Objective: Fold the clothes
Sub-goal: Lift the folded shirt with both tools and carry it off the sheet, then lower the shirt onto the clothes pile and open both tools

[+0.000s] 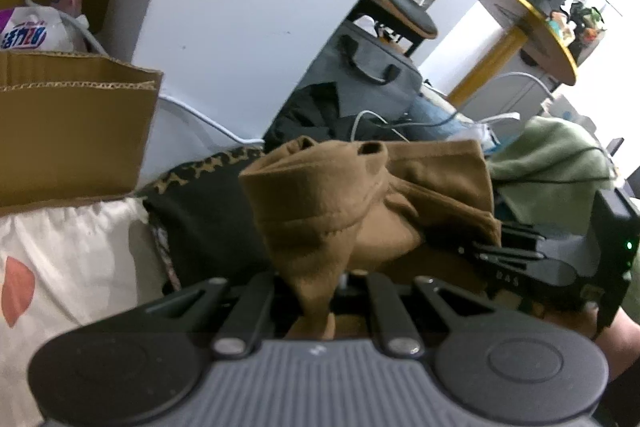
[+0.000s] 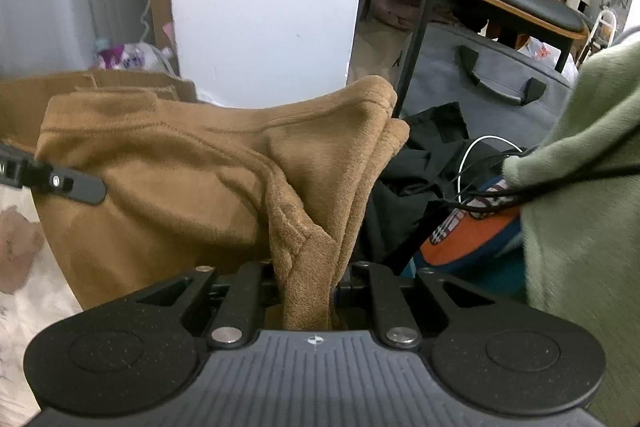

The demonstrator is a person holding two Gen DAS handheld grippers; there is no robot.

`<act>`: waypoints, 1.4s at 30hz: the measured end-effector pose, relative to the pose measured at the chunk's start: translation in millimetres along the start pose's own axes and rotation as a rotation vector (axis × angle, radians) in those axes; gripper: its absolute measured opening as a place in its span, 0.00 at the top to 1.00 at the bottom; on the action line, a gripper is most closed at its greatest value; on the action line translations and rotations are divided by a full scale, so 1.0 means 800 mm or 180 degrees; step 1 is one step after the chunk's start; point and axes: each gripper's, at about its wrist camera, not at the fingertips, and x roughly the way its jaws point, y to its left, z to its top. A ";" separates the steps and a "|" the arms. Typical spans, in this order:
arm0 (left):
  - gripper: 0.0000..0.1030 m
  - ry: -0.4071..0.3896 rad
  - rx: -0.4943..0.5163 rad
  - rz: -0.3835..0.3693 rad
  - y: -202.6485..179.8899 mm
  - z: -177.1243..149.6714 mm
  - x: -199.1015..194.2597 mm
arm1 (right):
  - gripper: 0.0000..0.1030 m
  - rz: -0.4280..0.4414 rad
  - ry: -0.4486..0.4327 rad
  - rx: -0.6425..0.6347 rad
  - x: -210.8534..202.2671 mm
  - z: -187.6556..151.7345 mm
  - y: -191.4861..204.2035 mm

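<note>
**Both grippers pinch a brown garment above a cluttered bed**

The left gripper (image 1: 316,291) has its jaws nearly closed on a bunched fold of the brown garment (image 1: 340,203). The cloth rises from between the jaws and spreads rightward in thick, rumpled layers. The right gripper (image 2: 308,287) is also clamped on the brown cloth, with a thicker wad between its jaws, so they stand slightly wider apart. In the left wrist view the right gripper shows at the right edge, close by, with the garment sagging between the two.

Under the garment lies a white sheet (image 1: 72,251) with pink marks, and a dark leopard-edged cloth (image 1: 200,211). A cardboard box (image 1: 68,131) stands to the left. Beyond the garment is a heap of black clothes (image 2: 424,155), white cables (image 2: 480,147), a grey bag (image 2: 480,83) and a green blanket (image 2: 580,187) to the right.

Risks, as a judgement: the right gripper holds several layers at once, so a loose inner layer could slide out and spoil the fold. With the grippers so near each other, the cloth hangs slack and may crease unevenly when laid down. The garment could also drag across the cables or land on the clothes heap rather than on the sheet.
</note>
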 end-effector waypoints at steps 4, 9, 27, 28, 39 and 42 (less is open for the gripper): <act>0.93 0.0009 -0.0006 0.0081 0.012 0.009 0.024 | 0.86 -0.0034 0.0045 0.0013 0.025 0.003 -0.008; 0.93 0.0027 -0.0066 0.0176 0.036 0.019 0.052 | 0.85 -0.0046 0.0073 0.0096 0.059 0.008 -0.017; 0.95 0.0027 -0.0344 0.0493 0.112 0.028 0.122 | 0.83 -0.0216 0.0371 -0.0133 0.206 0.031 -0.001; 0.95 0.0033 -0.0357 0.0500 0.114 0.029 0.124 | 0.82 -0.0218 0.0418 -0.0139 0.213 0.032 -0.001; 0.84 -0.0153 -0.0753 0.0477 0.142 0.039 0.114 | 0.66 -0.0424 0.0611 0.0071 0.218 0.079 -0.034; 0.84 -0.0218 -0.0740 0.0492 0.139 0.039 0.109 | 0.66 -0.0522 0.0485 0.0063 0.204 0.091 -0.033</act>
